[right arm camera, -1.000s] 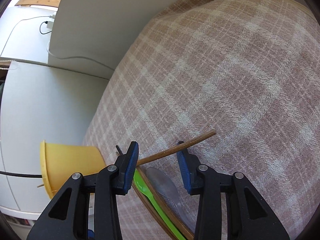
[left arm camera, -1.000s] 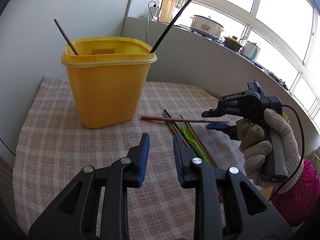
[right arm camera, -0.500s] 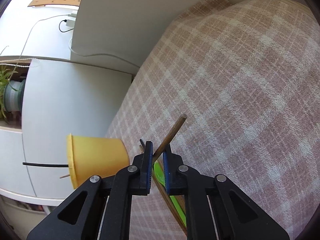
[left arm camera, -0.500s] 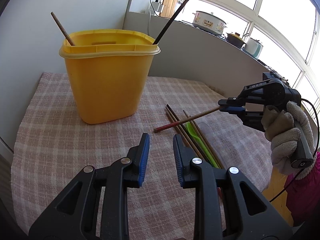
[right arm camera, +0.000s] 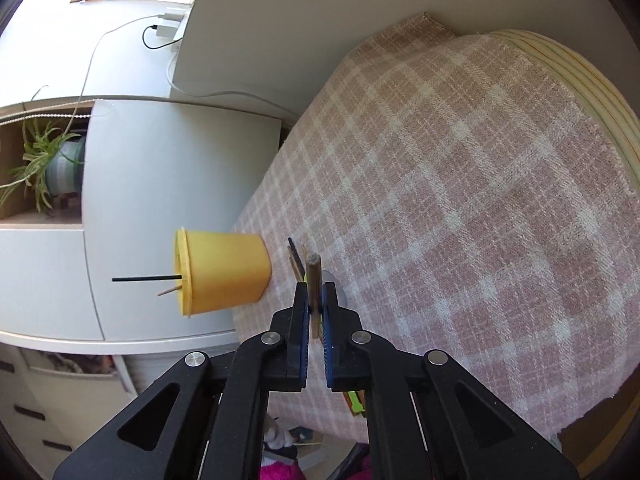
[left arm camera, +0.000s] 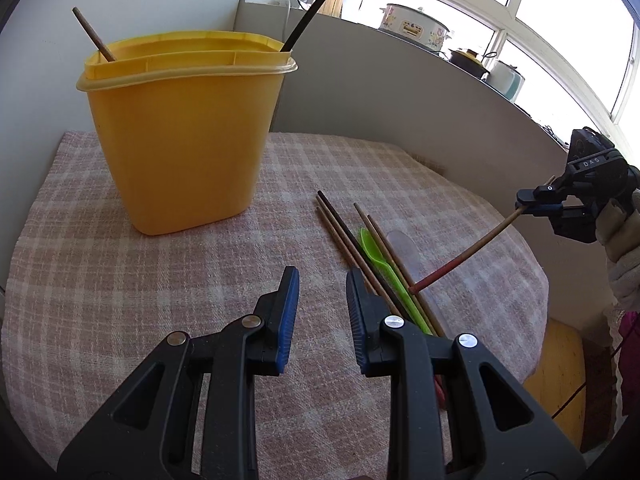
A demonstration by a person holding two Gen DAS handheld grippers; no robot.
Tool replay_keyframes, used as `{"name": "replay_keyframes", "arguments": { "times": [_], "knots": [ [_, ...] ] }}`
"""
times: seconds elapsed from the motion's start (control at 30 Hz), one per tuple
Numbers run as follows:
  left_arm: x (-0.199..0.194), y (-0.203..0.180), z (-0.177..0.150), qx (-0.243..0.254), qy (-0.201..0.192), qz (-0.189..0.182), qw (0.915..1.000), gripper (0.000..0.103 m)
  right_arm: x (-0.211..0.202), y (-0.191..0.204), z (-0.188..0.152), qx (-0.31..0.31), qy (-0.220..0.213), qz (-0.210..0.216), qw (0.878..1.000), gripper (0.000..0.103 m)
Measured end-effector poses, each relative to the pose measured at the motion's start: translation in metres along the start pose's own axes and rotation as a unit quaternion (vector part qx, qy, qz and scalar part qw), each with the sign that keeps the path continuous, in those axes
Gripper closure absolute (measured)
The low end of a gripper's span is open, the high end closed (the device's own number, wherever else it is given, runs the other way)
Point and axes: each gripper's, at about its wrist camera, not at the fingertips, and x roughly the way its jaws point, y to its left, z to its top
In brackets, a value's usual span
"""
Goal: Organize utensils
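Observation:
A yellow bin (left arm camera: 184, 140) stands on the checked cloth with a brown stick (left arm camera: 93, 36) and a black chopstick (left arm camera: 316, 4) leaning in it. Several chopsticks (left arm camera: 352, 248), a green spoon (left arm camera: 384, 268) and a clear spoon (left arm camera: 404, 248) lie to its right. My right gripper (right arm camera: 315, 300) is shut on a brown chopstick (right arm camera: 314, 280); in the left wrist view that chopstick (left arm camera: 468, 252) hangs lifted, red tip down over the pile, from the right gripper (left arm camera: 524, 206) at the far right. My left gripper (left arm camera: 322, 280) hovers near the pile, jaws slightly apart with nothing between them.
A grey wall (left arm camera: 400, 112) runs behind the table. Pots (left arm camera: 412, 28) sit on the window ledge. The table's wooden rim (right arm camera: 580, 92) shows beyond the cloth. A white cabinet (right arm camera: 152, 200) with a plant (right arm camera: 48, 164) stands beside the table. A gloved hand (left arm camera: 624, 240) holds the right gripper.
The right gripper closed on the brown chopstick and lifted it up and to the right off the pile. The left gripper moved slightly closer and lower toward the cloth.

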Motion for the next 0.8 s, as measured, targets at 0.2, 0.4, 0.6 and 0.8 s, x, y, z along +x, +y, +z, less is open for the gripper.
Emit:
{"name": "replay_keyframes", "arguments": {
  "times": [0.2, 0.4, 0.6, 0.8],
  "knots": [
    [0.015, -0.016, -0.001, 0.009, 0.019, -0.013, 0.9997, 0.080, 0.005, 0.012, 0.016, -0.049, 0.031, -0.073, 0.996, 0.097],
    [0.023, -0.022, 0.000, 0.003, 0.027, -0.014, 0.9995, 0.080, 0.055, 0.024, 0.044, -0.077, 0.037, -0.147, 0.986, 0.095],
    [0.036, -0.023, 0.001, -0.002, 0.045, -0.010, 0.9989, 0.080, 0.123, 0.036, 0.049, -0.137, 0.058, -0.204, 0.968, 0.092],
    [0.047, -0.026, 0.001, 0.001, 0.058, -0.011, 0.9983, 0.080, 0.147, 0.051, 0.018, -0.215, 0.057, -0.256, 0.941, 0.090]
  ]
}}
